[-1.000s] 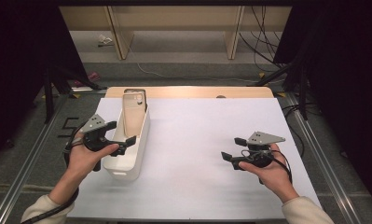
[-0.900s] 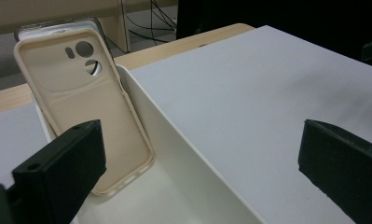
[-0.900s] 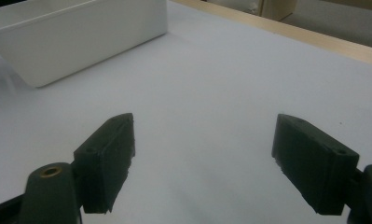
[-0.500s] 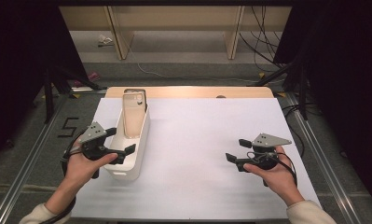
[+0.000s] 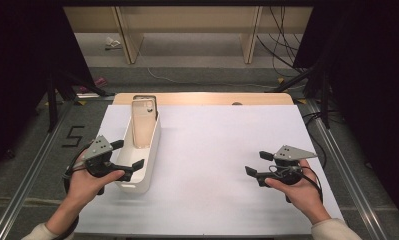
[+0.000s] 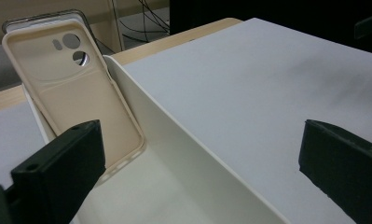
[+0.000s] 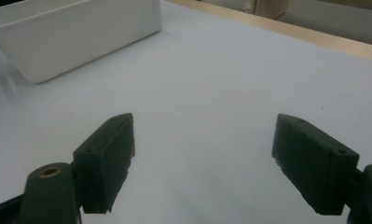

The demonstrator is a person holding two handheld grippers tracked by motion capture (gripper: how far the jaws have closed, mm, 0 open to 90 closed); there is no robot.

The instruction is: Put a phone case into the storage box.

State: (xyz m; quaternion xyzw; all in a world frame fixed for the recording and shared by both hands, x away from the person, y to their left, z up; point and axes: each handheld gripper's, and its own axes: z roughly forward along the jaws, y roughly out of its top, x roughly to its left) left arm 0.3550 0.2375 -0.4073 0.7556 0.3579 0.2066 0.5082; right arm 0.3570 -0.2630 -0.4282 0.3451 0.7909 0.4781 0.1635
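left gripper (image 5: 128,155): jaws spread wide, gripping nothing. In the high view it sat at the near left end of the bin, jaws pointing right across the bin's rim.
left gripper, own view (image 6: 193,163): one jaw sat over the bin's inside, the other out over the white sheet; the bin's long wall ran between them. Cannot tell if either jaw touched the rim.
right gripper (image 5: 257,165): jaws equally wide apart, released, nothing between them. It sat above the sheet at the right side of the table, pointing left, well apart from the bin.
right gripper, own view (image 7: 202,163): bare white sheet between the jaws, bin farther off at top left.
bin (image 5: 144,170): long, white, open-topped, on the left part of the sheet, long axis running away from the person.
case (image 5: 143,125): beige phone case, standing tilted inside the bin, leaning on its far end, inner side with the camera cut-outs facing the left gripper. Top edge rose above the rim.
case, left gripper view (image 6: 76,93): near the left jaw, not touching it.
sheet (image 5: 222,145): white, covered most of the table.
hands: left hand (image 5: 87,182) and right hand (image 5: 299,192) each held a gripper from below.
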